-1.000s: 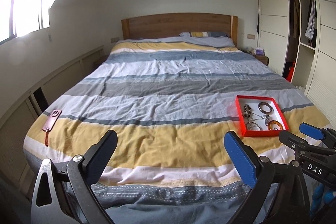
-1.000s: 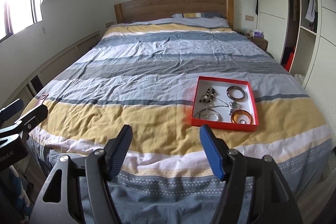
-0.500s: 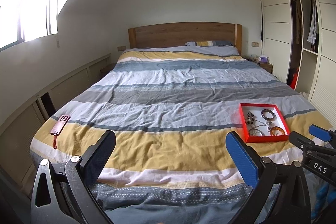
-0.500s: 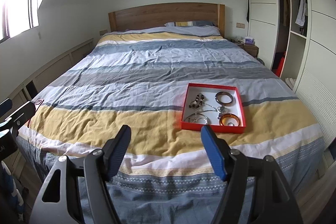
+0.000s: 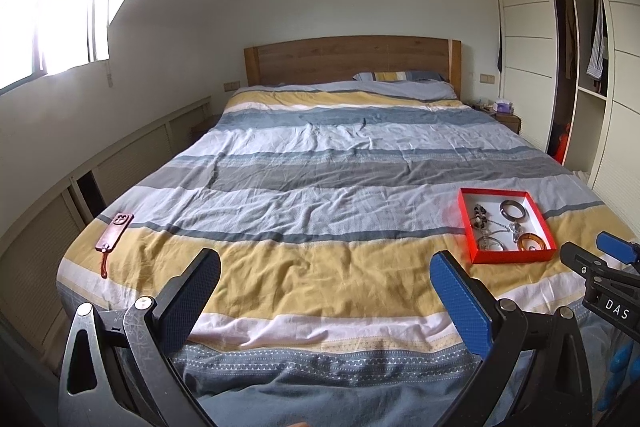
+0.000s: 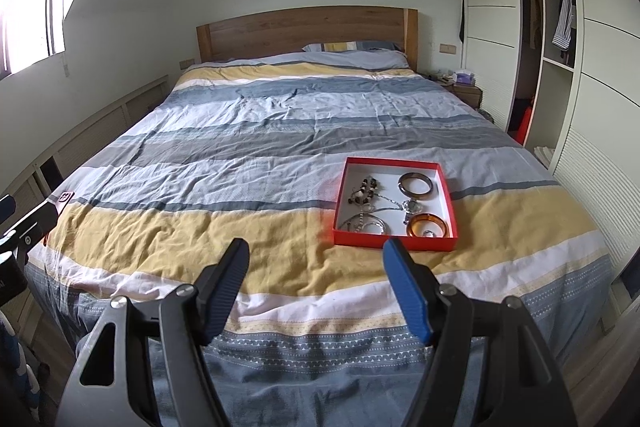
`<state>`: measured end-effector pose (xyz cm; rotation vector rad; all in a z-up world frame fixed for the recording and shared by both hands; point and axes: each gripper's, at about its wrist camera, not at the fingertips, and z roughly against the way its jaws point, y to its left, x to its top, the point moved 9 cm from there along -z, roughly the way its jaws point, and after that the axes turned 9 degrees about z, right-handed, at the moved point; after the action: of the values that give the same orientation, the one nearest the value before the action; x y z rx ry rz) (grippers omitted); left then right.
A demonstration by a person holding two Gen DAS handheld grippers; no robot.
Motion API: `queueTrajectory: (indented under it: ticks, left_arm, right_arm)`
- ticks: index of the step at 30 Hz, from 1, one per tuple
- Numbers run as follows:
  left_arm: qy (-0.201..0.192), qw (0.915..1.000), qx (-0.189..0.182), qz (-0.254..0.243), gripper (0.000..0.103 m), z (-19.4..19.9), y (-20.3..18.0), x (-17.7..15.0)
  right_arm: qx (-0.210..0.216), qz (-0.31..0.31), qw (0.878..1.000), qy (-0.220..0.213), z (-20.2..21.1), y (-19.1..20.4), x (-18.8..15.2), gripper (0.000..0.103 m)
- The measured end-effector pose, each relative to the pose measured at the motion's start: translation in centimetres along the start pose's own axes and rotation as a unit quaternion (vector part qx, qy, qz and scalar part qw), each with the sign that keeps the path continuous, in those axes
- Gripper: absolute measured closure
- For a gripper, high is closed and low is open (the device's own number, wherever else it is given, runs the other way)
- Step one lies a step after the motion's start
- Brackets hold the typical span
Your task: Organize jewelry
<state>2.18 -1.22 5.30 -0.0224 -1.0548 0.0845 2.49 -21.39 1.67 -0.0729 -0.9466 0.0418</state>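
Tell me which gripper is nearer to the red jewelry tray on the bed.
Right. The right gripper hangs open just short of the red jewelry tray, its blue finger nearly at the front edge. The left gripper, also open, is further off to the tray's left.

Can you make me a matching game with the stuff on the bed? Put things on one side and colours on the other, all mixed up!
Things:
1. box
2. bangle at the box's near corner
3. bangle at the box's far corner
4. leather tag

Colours:
A. amber orange
B. reddish brown
C. bright red
D. dark grey-brown

Pairs: 1-C, 2-A, 3-D, 4-B
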Motion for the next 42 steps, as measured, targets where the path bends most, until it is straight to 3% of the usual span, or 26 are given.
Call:
queueTrajectory:
  ticks: [19, 42]
  left_arm:
    - [0.065, 0.9979, -0.004, -0.001, 0.001, -4.2, 0.3, -4.1]
    - [0.11, 0.9937, -0.004, -0.021, 0.001, -7.8, -0.6, -7.3]
  right_arm:
    - [-0.011, -0.004, 0.999, 0.041, -3.2, -0.8, -2.8, 0.035]
    - [-0.012, -0.019, 0.996, 0.083, -6.6, -1.8, -5.8, 0.035]
